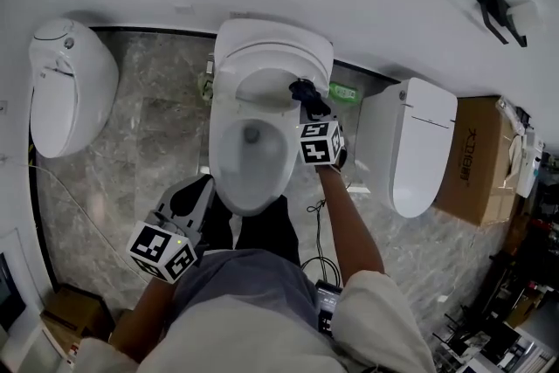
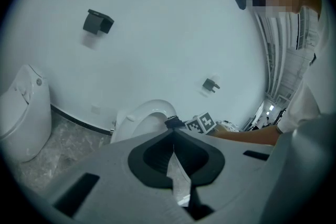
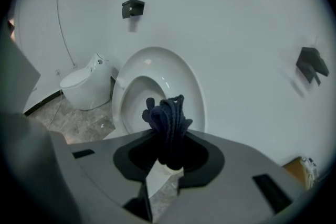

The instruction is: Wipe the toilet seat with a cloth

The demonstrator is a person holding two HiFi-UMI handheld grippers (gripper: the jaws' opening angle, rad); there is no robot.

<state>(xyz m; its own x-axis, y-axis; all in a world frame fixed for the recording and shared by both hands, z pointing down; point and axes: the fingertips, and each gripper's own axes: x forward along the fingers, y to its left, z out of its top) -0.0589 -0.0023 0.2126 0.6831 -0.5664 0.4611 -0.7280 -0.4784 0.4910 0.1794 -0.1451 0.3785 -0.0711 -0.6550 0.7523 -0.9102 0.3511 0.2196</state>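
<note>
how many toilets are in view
3: the left toilet, lid shut; the middle toilet, lid up; the right toilet, lid shut, beside a cardboard box. None looks hidden.

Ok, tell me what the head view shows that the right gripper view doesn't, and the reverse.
Head view only: the left gripper and a closed toilet on the right. Right gripper view only: a close, straight-on look at the right gripper with its jaws clamped on the dark cloth. Both: the open toilet, the dark cloth at the right gripper's tip, and the left-hand toilet.

Right gripper [image 1: 311, 107] clasps cloth [image 1: 303, 89] — over toilet seat [image 1: 219, 148]
</note>
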